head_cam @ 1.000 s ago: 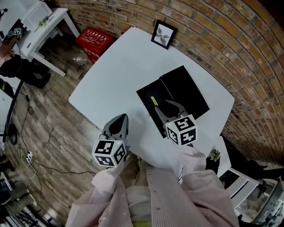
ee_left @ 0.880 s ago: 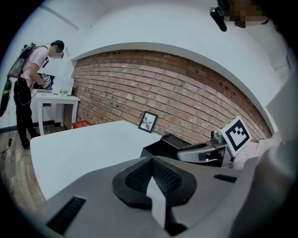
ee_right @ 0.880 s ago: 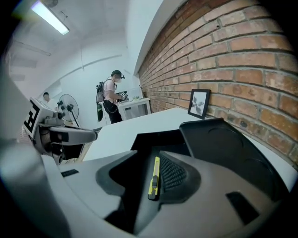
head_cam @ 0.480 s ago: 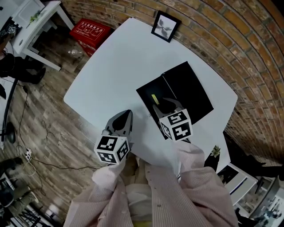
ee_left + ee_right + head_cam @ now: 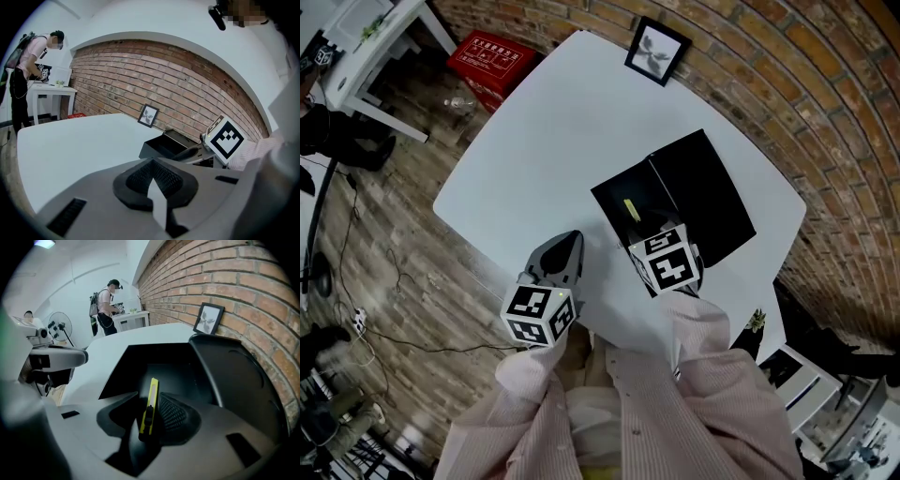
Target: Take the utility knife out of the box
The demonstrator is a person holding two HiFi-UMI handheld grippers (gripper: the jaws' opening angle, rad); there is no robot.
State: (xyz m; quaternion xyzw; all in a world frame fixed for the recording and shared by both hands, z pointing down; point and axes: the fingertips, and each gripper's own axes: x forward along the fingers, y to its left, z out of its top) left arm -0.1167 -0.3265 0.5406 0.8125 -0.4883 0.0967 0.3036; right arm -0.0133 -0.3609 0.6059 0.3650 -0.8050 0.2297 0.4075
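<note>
An open black box rests on the white table, with its lid lying flat beside it. A yellow utility knife lies on the box floor. My right gripper reaches into the box. In the right gripper view the knife lies between the jaws of that gripper, close to the right pad, with a dark gap on its left side. My left gripper hovers near the table's front edge, shut and empty, and its jaws meet.
A framed picture leans on the brick wall at the table's far side. A red crate and a white side table stand on the wooden floor to the left. A person works there. A small plant sits at right.
My right gripper has moved forward into the box, and its jaws now sit either side of the knife. The left gripper has stayed about where it was.
</note>
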